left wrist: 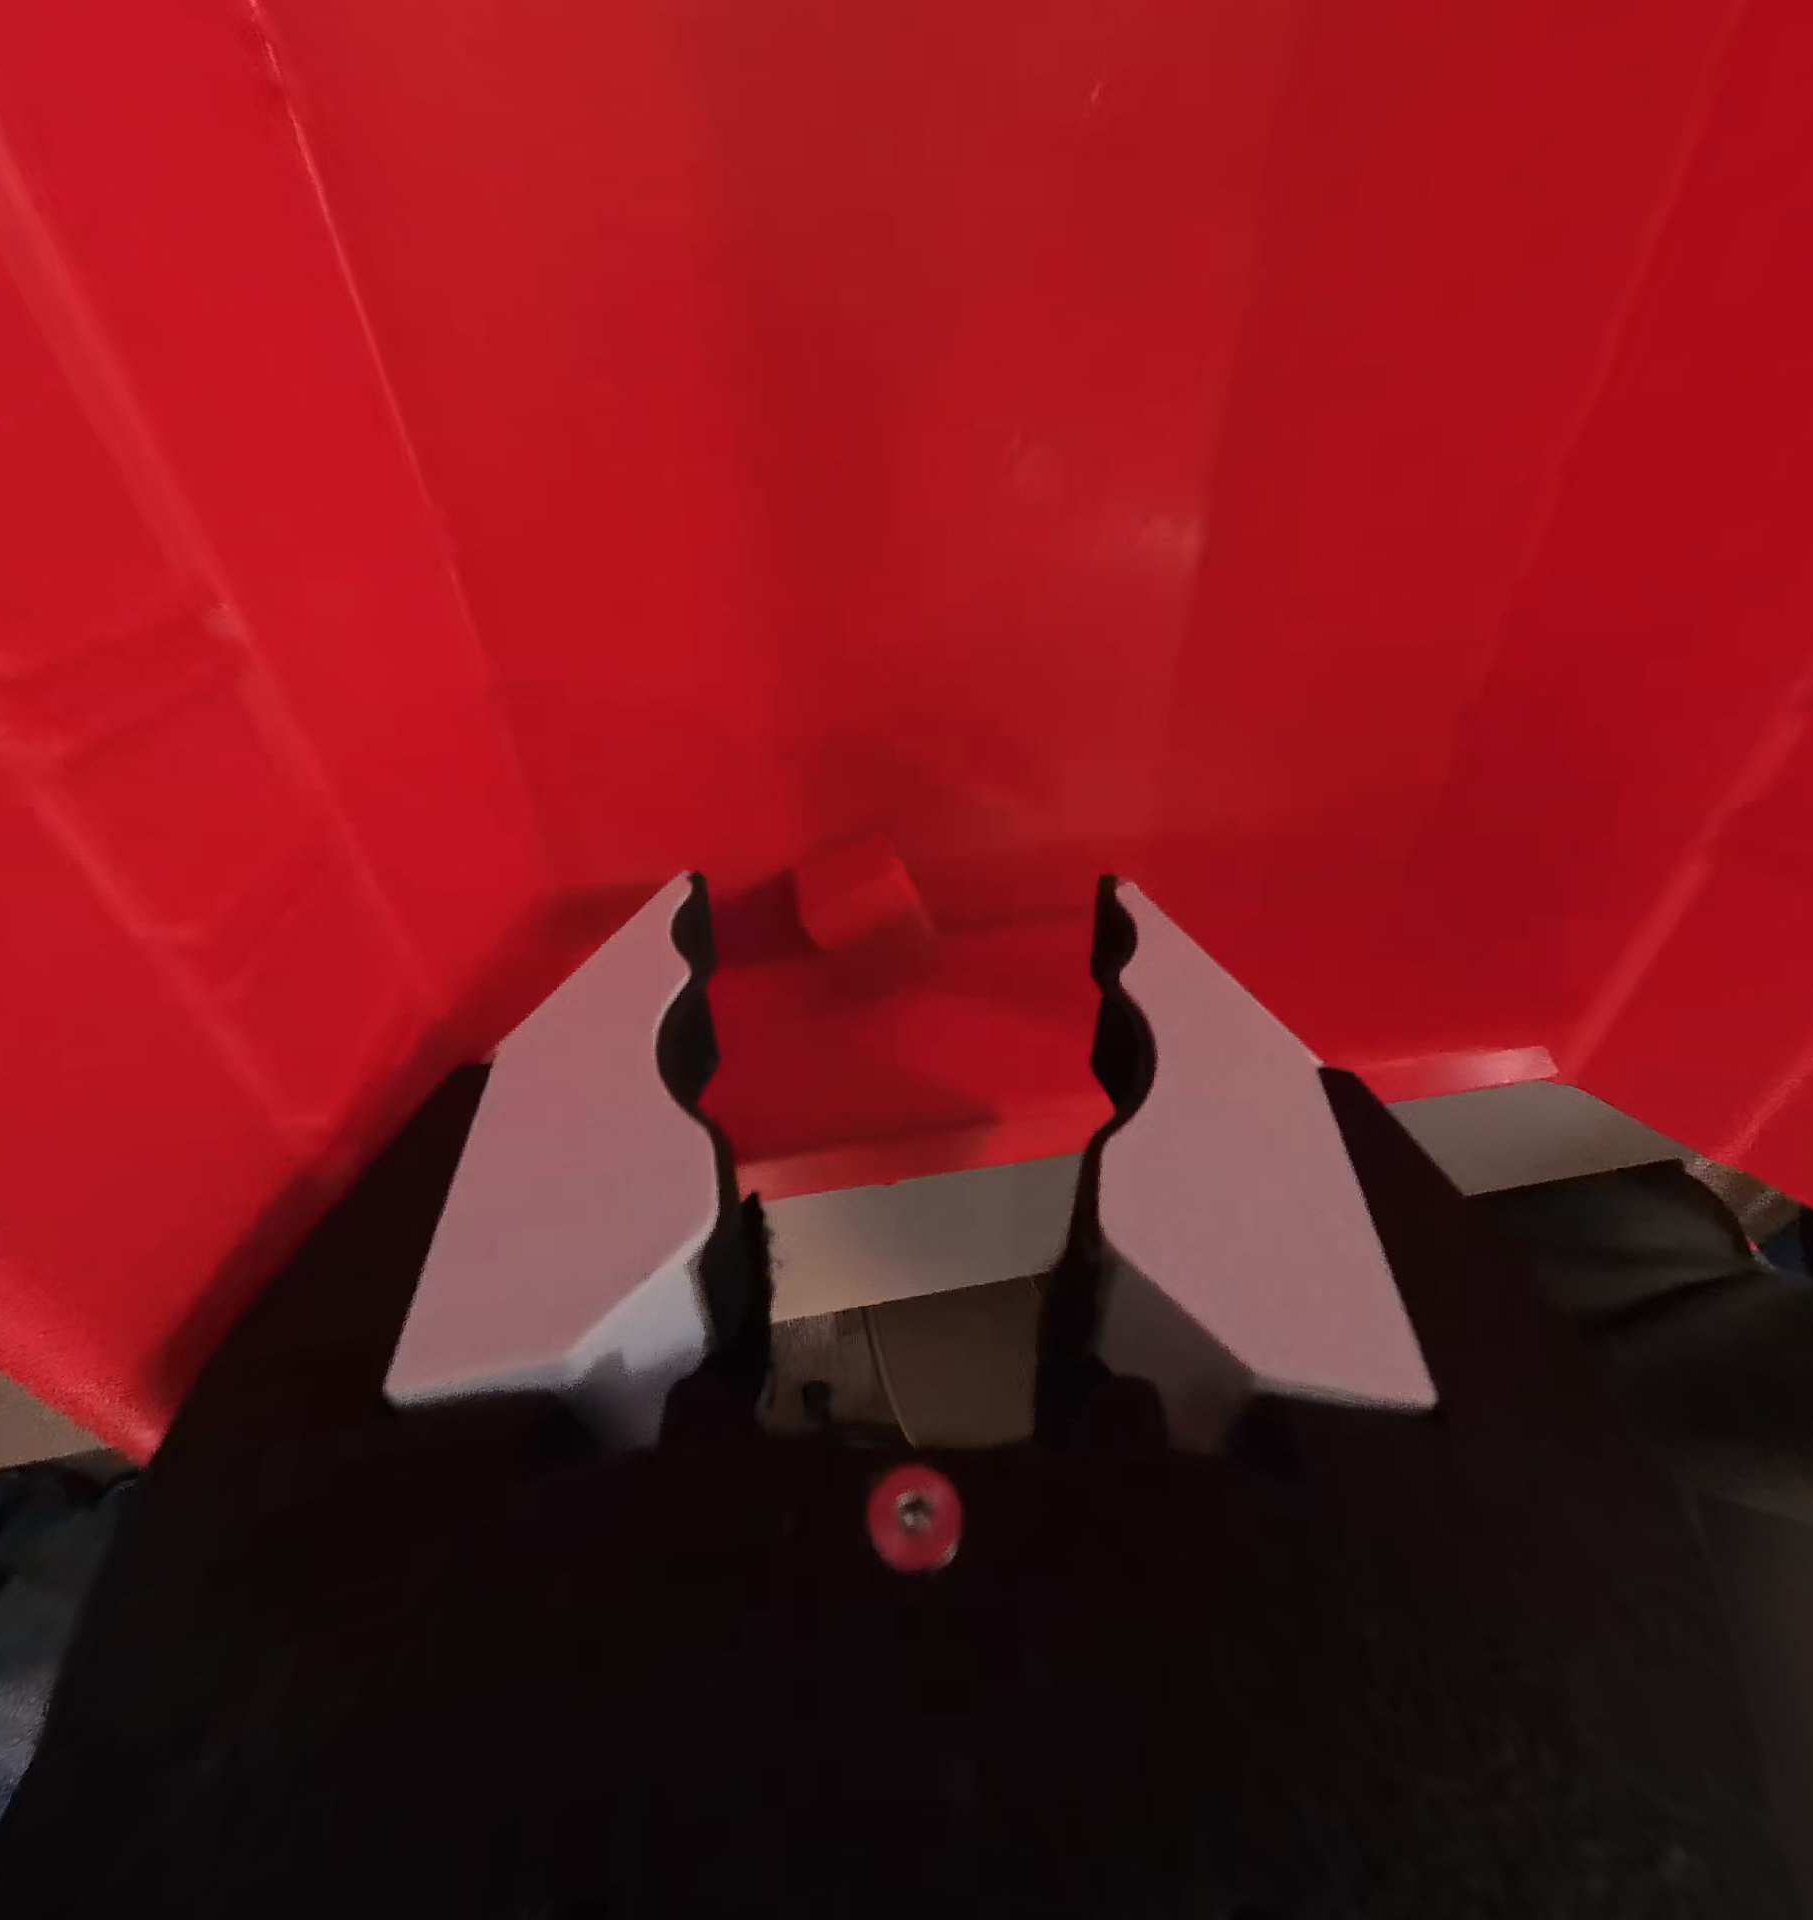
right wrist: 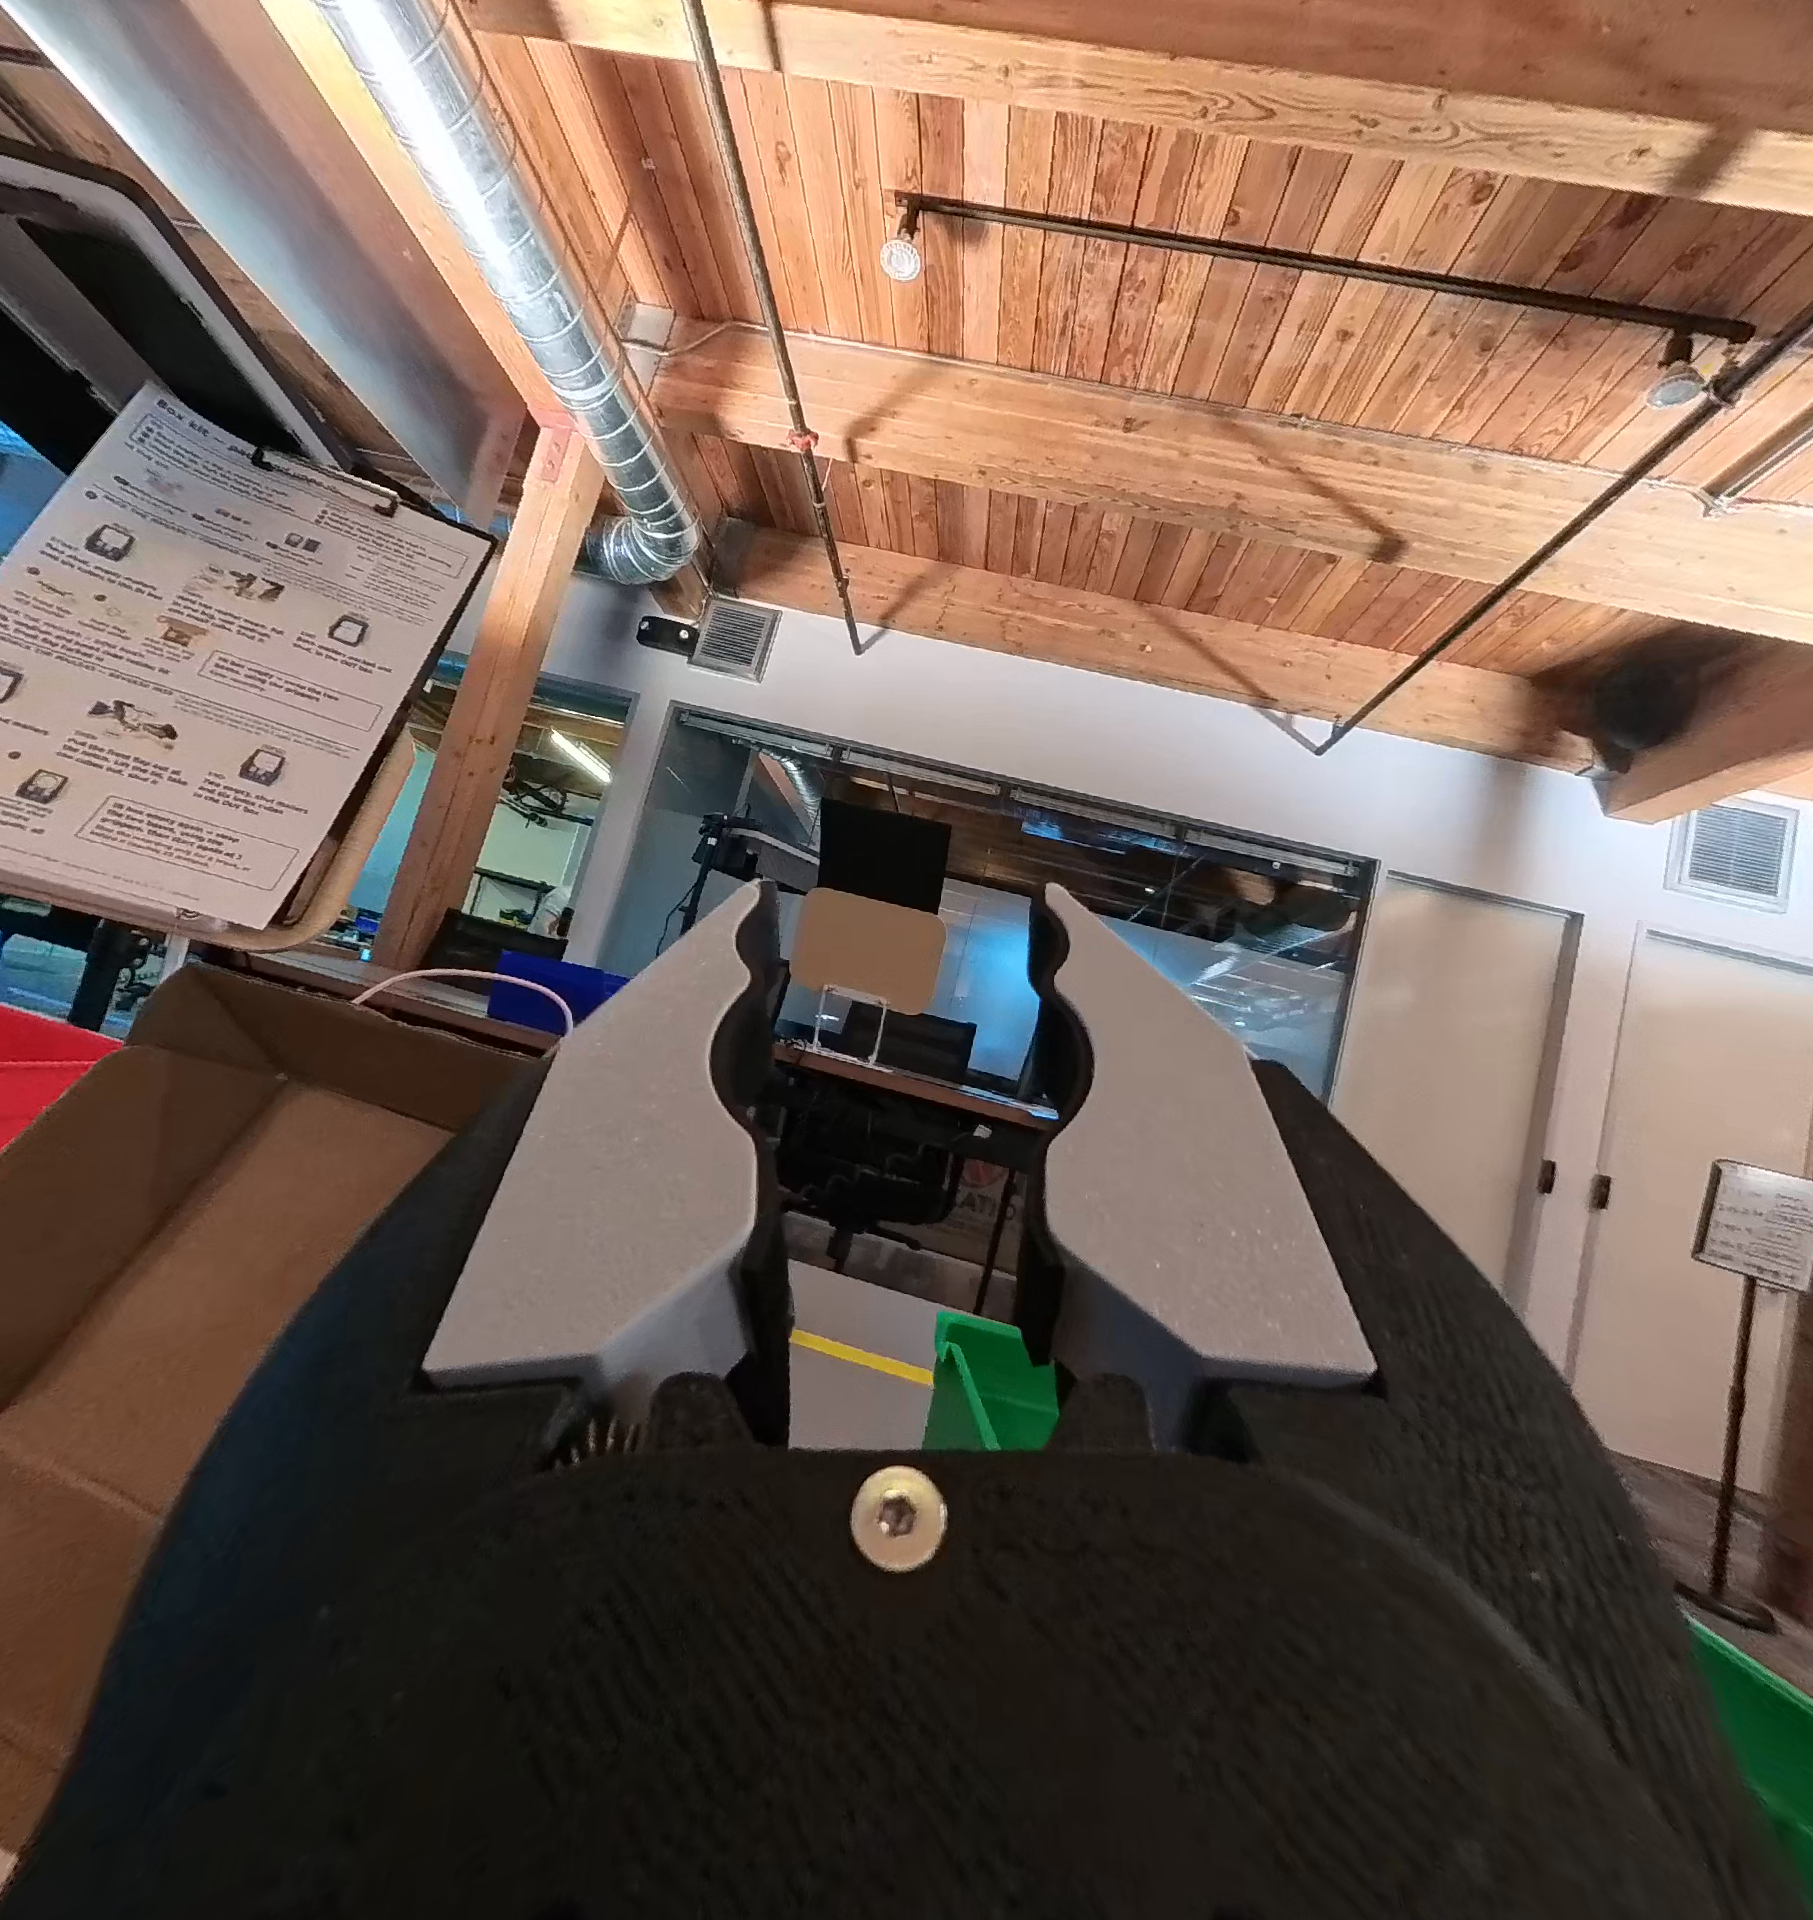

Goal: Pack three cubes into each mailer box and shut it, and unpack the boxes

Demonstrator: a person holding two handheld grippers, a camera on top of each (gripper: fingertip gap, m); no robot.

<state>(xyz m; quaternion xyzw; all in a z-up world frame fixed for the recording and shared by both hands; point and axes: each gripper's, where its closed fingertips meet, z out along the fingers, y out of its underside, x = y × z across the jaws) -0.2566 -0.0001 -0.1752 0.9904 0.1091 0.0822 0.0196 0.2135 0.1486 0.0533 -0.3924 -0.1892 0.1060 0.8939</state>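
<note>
Clipboard point(right wrist: 185, 665) with printed instruction sheet stands behind open mailer box point(right wrist: 154, 1195).

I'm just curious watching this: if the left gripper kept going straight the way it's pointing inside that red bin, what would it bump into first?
Probably the small red cube lying just beyond the open left gripper, near the corner of the red bin. The picture is blurred, so depth is uncertain; if it missed the cube, the bin's wall comes next.

clipboard with printed sheet point(right wrist: 185, 644) upper left, silver duct point(right wrist: 528, 270) under plank ceiling point(right wrist: 1141, 343), sign stand point(right wrist: 1759, 1226) right, office chair point(right wrist: 871, 1164) behind glass
</note>
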